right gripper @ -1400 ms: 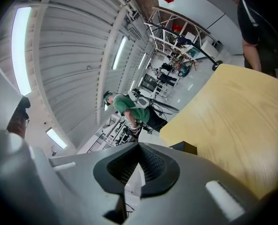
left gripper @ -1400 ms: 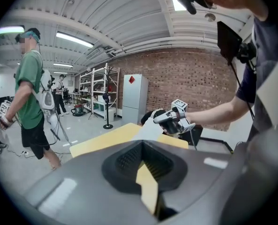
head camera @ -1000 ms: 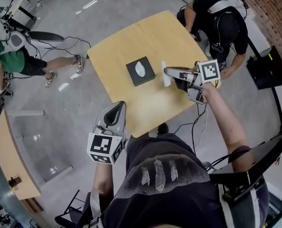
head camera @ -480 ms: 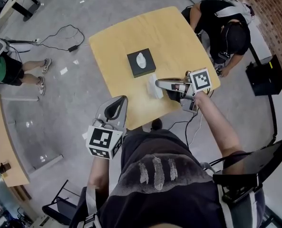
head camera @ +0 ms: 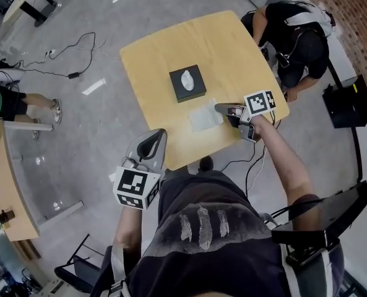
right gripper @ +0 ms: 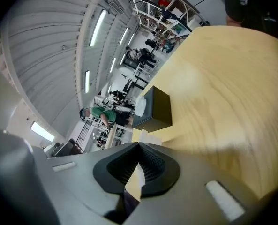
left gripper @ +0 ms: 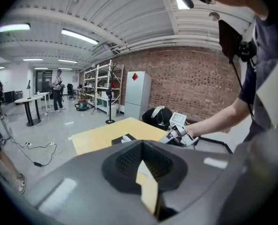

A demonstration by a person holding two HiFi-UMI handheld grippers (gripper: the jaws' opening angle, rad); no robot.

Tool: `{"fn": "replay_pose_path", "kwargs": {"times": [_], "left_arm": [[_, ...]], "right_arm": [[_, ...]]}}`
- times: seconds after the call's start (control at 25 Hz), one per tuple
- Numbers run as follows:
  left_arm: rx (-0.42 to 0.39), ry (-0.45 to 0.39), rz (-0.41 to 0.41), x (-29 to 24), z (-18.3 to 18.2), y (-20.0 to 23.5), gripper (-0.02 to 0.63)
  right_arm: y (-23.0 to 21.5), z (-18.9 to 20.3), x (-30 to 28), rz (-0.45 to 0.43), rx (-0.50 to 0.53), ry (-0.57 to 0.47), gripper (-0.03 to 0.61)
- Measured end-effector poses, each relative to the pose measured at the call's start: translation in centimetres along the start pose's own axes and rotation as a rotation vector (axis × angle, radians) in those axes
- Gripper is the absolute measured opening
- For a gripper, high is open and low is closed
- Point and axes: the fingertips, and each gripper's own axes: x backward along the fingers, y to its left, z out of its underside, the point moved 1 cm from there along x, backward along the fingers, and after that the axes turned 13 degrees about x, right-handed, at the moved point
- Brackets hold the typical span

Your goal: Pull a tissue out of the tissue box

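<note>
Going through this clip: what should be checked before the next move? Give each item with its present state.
1. Tissue fully out of the tissue box: ok, it lies beside the box and apart from it.
2. Right gripper grip: ok, its jaws are shut on the tissue's edge.
3. Tissue lying flat on the table: cannot tell; it looks spread out, but its held edge may be raised.
4. Next sheet ready: ok, a white tuft sticks out of the box's slot.
5. Left gripper out of the way: ok, it is shut, empty, and at the table's near edge.
</note>
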Motion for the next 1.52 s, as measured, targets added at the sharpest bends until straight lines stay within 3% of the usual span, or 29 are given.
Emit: {"fn": "replay_pose_path", "kwargs": {"times": [0.32,0.64,0.92,1.24,1.4,1.52], "left_arm": [[-0.018,0.053,0.009,-0.4,0.6,0.3,0.000],[-0.030,0.081,0.025,-1.2,0.5,0.4,0.000],[-0.041,0.089,0.035,-1.8,0.2,0.3,0.000],[-0.044,0.105,0.031,-2.3,0.1,-0.1,0.000],[-0.048,0.107,0.026,-2.7,0.1,-0.3,0.000],[-0.053,0.109,0.021,-2.8,0.1,-0.6,0.000]], "right_arm": [[-4.4,2.5,0.0,0.170,0.065,0.121,0.000],[-6.7,1.6,1.3,0.275,0.072,0.066,0.005],[-8.3,1.6,1.9,0.329,0.063,0.075,0.171],[-11.4,1.6,4.5,0.505,0.209,0.229,0.210],[-12.4,1.3,5.1,0.541,0.211,0.216,0.271],[-13.0,1.1,5.8,0.581,0.245,0.195,0.275]]}}
